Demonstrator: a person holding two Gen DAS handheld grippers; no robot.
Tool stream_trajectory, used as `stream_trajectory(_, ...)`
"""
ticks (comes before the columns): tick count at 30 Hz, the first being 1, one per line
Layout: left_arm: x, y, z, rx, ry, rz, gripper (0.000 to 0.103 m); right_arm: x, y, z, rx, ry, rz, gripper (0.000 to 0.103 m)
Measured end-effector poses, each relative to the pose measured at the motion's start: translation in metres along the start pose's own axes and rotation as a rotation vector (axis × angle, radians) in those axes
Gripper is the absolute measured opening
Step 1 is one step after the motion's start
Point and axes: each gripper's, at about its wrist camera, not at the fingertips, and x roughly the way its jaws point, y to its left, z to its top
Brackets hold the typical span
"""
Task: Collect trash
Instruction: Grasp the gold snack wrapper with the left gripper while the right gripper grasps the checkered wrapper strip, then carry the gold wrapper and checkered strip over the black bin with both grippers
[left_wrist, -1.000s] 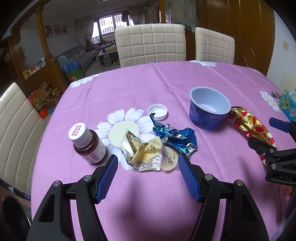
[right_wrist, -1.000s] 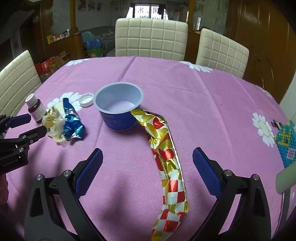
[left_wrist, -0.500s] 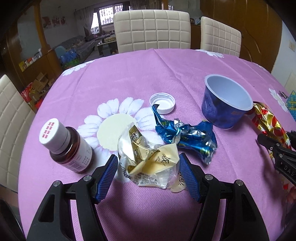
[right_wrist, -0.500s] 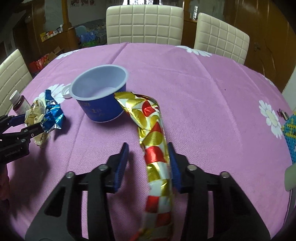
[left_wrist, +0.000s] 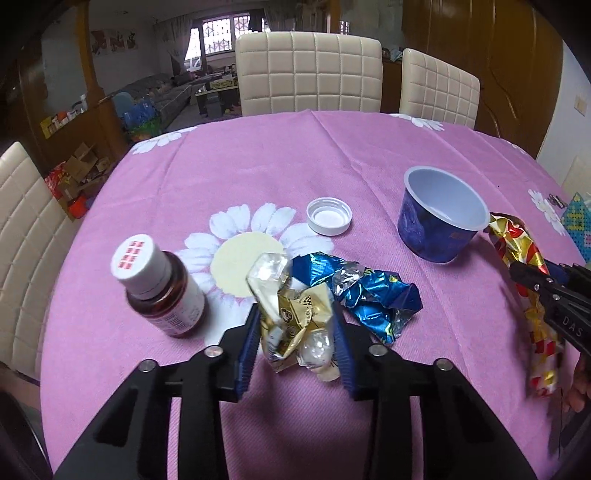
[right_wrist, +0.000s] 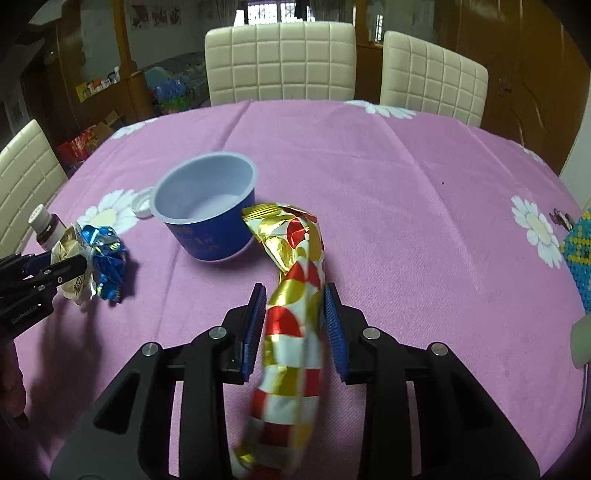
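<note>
In the left wrist view, the left gripper sits at the lower centre of the frame with its blue pads having just been closing; they now press both sides of a crumpled gold snack wrapper, which stands bunched up between them. Touching it on the right lies a crushed blue foil wrapper, a brown medicine bottle stands just left of the pads, a white bottle cap rests above centre, and a blue plastic cup stands at the upper right on the pink tablecloth. In the right wrist view, the right gripper, also just closing, has its pads narrowed onto a long red-and-gold foil wrapper running from the cup's side down through the lower centre of the frame. The step in hand appears to be grasping, one piece of trash per gripper. Next, each likely needs a lift clear of the cloth and a carry to a container, perhaps the cup; the blue foil may drag along with the gold wrapper.
</note>
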Motion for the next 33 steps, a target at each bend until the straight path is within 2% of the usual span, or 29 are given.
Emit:
stream_trajectory(1,-0.005,0.001,-0.001,0.001,-0.006,0.008,0.032,-0.004,0.001,0.001,-0.005,-0.006,0.004,0.025)
stream_trajectory(6,-0.028,0.006,-0.006,0.005,-0.038,0.034,0.028,-0.023,0.01,0.002,-0.031,-0.02,0.048,0.017)
stream_trajectory(13,-0.061,0.011,-0.008,-0.003,-0.08,0.042,0.027,-0.048,0.023,0.005,-0.053,-0.06,0.065,0.017)
stream_trajectory(16,-0.074,0.016,-0.01,-0.008,-0.099,0.053,0.027,-0.06,0.039,0.009,-0.086,-0.081,0.101,0.017)
stream_trajectory(23,-0.106,0.041,-0.024,-0.041,-0.145,0.123,0.028,-0.076,0.095,0.018,-0.213,-0.113,0.198,0.017)
stream_trajectory(33,-0.141,0.099,-0.058,-0.169,-0.153,0.26,0.028,-0.086,0.188,0.016,-0.423,-0.122,0.354,0.017)
